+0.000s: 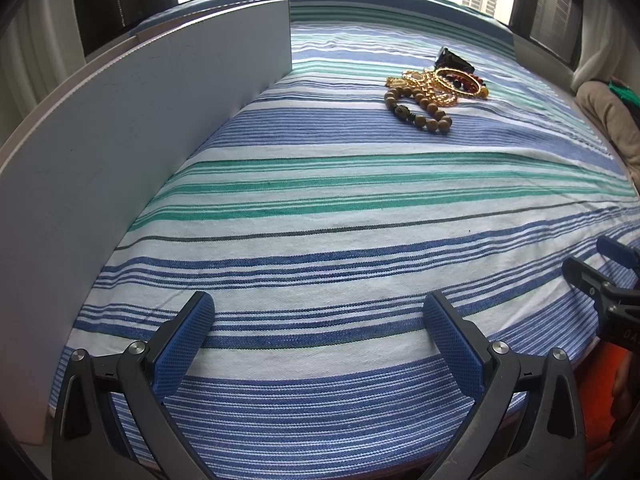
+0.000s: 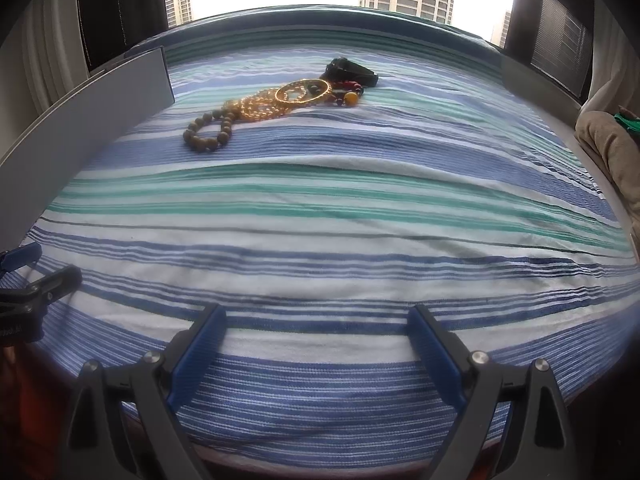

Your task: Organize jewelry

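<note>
Both tongs, left tongs [image 1: 318, 338] and right tongs [image 2: 316, 350], are hovering spread and empty over the striped cloth [image 1: 320, 208]. The jewelry pile [image 1: 436, 88] is lying well ahead of them, right of the white board [image 1: 120, 128], stretching diagonally: wooden bead bracelet [image 2: 208, 132] nearest, gold chains [image 2: 260, 108], gold bangle [image 2: 303, 91], dark item [image 2: 352, 72] farthest. No container is showing.
</note>
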`<state>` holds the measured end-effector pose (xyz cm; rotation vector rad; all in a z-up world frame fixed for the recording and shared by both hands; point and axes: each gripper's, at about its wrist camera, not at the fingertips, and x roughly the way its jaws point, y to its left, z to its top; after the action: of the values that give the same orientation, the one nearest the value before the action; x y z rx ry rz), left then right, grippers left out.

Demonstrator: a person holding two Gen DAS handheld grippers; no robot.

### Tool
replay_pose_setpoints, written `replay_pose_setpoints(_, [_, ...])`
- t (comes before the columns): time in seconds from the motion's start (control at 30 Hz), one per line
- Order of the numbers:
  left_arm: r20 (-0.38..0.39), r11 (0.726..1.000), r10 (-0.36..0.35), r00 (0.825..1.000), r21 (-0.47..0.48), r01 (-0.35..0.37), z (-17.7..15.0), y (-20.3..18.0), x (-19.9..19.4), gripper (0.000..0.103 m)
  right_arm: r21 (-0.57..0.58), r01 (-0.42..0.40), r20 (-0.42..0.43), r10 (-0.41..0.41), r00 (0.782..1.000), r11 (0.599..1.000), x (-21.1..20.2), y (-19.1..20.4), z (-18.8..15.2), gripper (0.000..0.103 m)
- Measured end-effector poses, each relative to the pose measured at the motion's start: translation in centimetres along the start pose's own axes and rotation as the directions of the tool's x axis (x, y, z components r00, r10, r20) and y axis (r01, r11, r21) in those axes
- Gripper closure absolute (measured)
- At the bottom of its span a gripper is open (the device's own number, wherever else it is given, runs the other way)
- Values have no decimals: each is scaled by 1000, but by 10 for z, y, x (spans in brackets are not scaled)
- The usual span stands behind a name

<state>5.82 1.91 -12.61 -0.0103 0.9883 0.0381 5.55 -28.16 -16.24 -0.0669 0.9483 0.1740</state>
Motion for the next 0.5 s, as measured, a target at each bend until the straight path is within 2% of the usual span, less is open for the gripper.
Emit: replay_pose_setpoints(0.5, [-12, 1000, -1, 1000, 4, 1, 1, 0, 1, 0, 5, 0, -36, 0, 999, 1000, 1, 0, 4, 10])
